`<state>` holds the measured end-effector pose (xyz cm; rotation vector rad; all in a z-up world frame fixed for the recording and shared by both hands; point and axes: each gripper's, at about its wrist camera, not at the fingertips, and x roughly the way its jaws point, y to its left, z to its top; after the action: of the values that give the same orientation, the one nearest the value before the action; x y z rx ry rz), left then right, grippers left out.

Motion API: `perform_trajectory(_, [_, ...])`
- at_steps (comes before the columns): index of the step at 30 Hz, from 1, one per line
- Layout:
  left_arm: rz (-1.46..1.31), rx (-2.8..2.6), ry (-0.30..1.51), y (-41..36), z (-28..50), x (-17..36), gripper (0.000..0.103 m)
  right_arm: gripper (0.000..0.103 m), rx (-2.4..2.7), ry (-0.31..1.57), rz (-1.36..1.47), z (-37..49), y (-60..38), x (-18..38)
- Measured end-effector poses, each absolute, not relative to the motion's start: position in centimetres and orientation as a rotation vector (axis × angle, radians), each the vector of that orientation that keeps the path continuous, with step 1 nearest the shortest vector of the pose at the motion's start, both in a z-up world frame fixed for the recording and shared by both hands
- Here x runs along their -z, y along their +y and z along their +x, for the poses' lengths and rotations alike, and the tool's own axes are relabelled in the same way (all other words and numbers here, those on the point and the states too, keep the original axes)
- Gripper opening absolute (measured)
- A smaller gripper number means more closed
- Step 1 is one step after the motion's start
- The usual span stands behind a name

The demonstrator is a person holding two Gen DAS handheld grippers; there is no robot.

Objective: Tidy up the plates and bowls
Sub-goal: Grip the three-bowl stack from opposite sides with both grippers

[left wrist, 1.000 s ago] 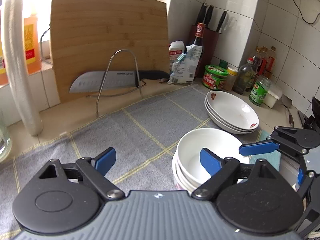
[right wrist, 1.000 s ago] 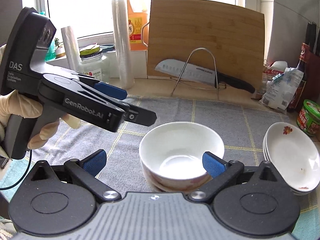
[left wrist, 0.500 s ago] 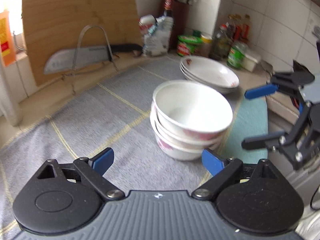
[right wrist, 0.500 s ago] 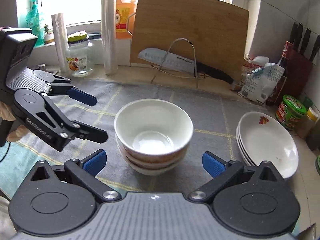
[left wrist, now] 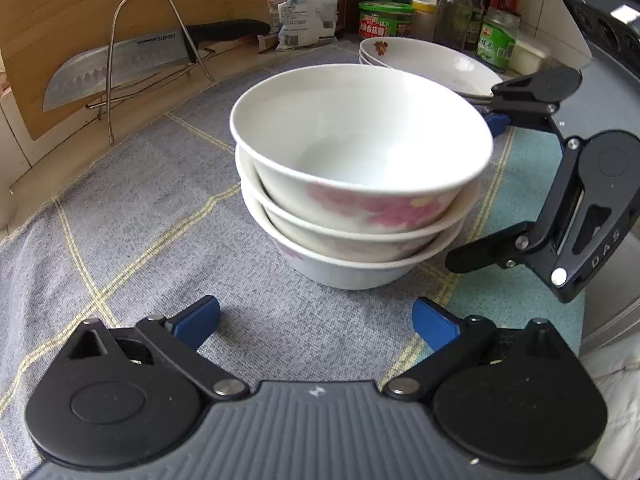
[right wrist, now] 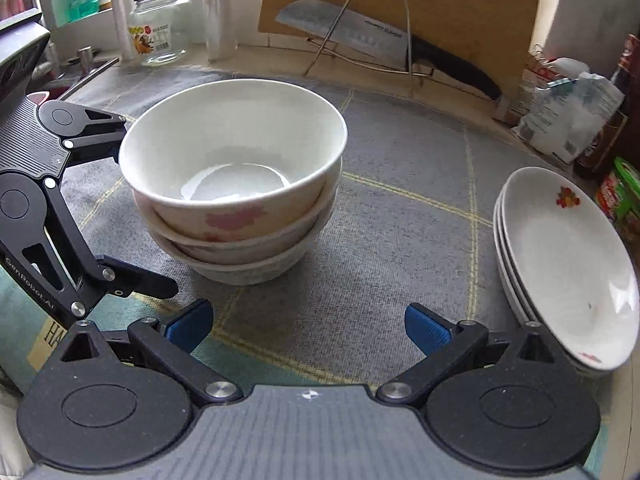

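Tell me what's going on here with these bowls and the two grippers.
A person is working with two hand-held grippers on a kitchen counter. A stack of three bowls sits on a grey checked cloth, and a stack of plates lies off to one side. The left gripper and the right gripper flank the bowls from opposite sides. The left's jaws are opening, the right's stand open, and neither touches the bowls.

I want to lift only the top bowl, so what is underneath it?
Under the top bowl two more bowls are nested, standing on the grey cloth. Only their rims and outer walls show; their insides are covered.
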<state>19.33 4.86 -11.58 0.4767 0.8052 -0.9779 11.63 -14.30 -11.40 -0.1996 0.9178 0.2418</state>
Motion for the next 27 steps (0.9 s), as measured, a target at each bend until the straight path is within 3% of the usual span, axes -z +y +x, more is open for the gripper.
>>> perform_trajectory(27, [0.380, 0.946, 0.690, 4.9, 18.8, 11.6, 0.103, 0.103, -0.498, 0.921, -0.328, 15.3, -14.9, 12.5])
